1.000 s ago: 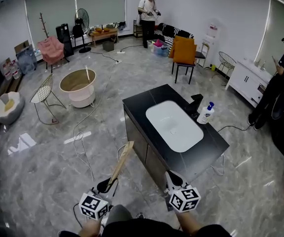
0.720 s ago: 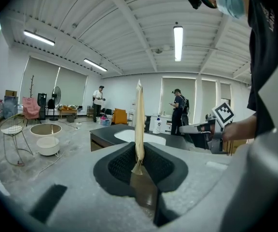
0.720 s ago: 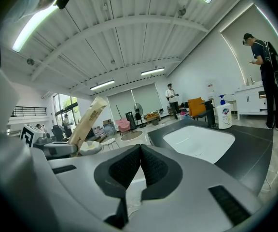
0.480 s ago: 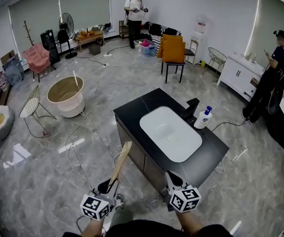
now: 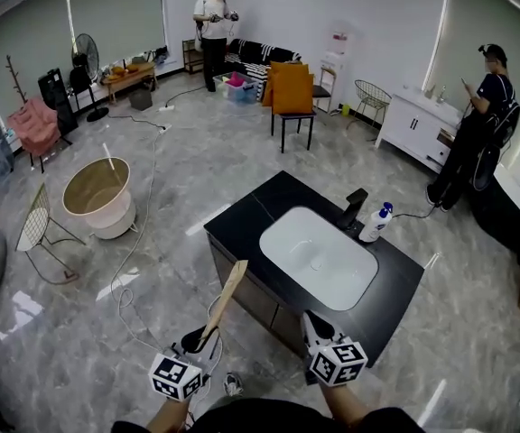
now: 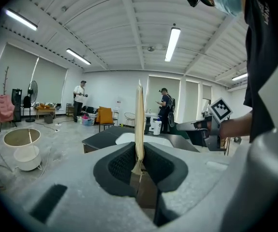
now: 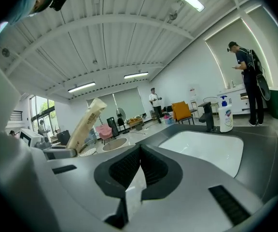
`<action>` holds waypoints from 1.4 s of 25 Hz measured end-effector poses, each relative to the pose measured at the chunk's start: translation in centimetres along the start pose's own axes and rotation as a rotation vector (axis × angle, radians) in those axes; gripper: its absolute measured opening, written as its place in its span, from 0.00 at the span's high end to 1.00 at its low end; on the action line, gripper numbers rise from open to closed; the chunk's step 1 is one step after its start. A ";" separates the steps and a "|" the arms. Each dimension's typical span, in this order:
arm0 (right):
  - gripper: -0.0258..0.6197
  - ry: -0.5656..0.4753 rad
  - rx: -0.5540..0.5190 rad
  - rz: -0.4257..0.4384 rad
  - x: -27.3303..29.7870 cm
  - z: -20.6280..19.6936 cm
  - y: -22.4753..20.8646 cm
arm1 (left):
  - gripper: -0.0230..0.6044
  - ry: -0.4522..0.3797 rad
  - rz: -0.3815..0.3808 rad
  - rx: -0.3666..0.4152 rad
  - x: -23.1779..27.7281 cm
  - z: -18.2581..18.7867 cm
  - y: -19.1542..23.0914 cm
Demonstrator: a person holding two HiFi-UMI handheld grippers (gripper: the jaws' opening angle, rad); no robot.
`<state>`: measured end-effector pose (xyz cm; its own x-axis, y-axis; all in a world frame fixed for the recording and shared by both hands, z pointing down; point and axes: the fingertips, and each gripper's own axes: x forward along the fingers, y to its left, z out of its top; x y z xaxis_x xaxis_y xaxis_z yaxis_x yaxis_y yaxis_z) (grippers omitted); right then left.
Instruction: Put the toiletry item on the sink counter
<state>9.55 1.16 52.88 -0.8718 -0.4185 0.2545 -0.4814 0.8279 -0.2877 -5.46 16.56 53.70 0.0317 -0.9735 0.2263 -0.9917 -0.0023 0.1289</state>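
A long, flat beige toiletry tube [image 5: 227,298] stands up and leans forward from my left gripper [image 5: 197,339], which is shut on its lower end. In the left gripper view the tube [image 6: 139,124] rises edge-on from between the dark pads of that gripper [image 6: 139,166]. My right gripper [image 5: 312,327] is shut with nothing in it, and its pads meet in the right gripper view [image 7: 139,170]. It hovers at the near corner of the black sink counter [image 5: 395,287]. The tube [image 7: 86,124] shows to its left.
The counter holds a white basin [image 5: 319,258], a black faucet [image 5: 354,207] and a white pump bottle [image 5: 377,224] at its far side. Cables trail over the grey floor [image 5: 143,242]. A round tub [image 5: 97,197] stands left. Two people stand far off.
The head view has swung and moved across the floor, so the counter now lies more squarely ahead. Both grippers keep their pose, and the tube stays in the left one.
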 end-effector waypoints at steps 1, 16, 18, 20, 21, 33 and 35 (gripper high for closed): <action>0.96 -0.007 0.003 -0.011 0.8 0.2 0.4 | 0.89 0.002 -0.012 0.003 0.1 0.2 1.0; 0.96 -0.029 0.048 -0.159 6.4 0.7 0.7 | 0.89 0.045 -0.109 -0.021 4.1 -0.3 10.0; 0.96 -0.023 0.047 -0.166 7.0 1.1 0.0 | 0.89 0.045 -0.119 -0.022 5.6 -0.1 10.3; 0.96 -0.022 0.048 -0.167 7.9 1.5 -0.9 | 0.89 0.047 -0.121 -0.023 7.0 0.2 10.8; 0.96 -0.024 0.052 -0.168 8.5 1.8 -1.4 | 0.89 0.050 -0.120 -0.024 7.7 0.3 11.0; 0.96 -0.036 0.051 -0.131 15.3 6.3 -9.9 | 0.89 0.102 -0.104 0.008 18.7 2.4 12.9; 0.96 -0.035 0.052 -0.127 16.1 6.9 -11.5 | 0.89 0.107 -0.105 0.015 20.7 2.8 12.8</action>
<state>0.37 -17.65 53.94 -0.8058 -0.5323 0.2594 -0.5913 0.7474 -0.3029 -17.88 -4.27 57.35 0.1477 -0.9378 0.3141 -0.9840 -0.1072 0.1427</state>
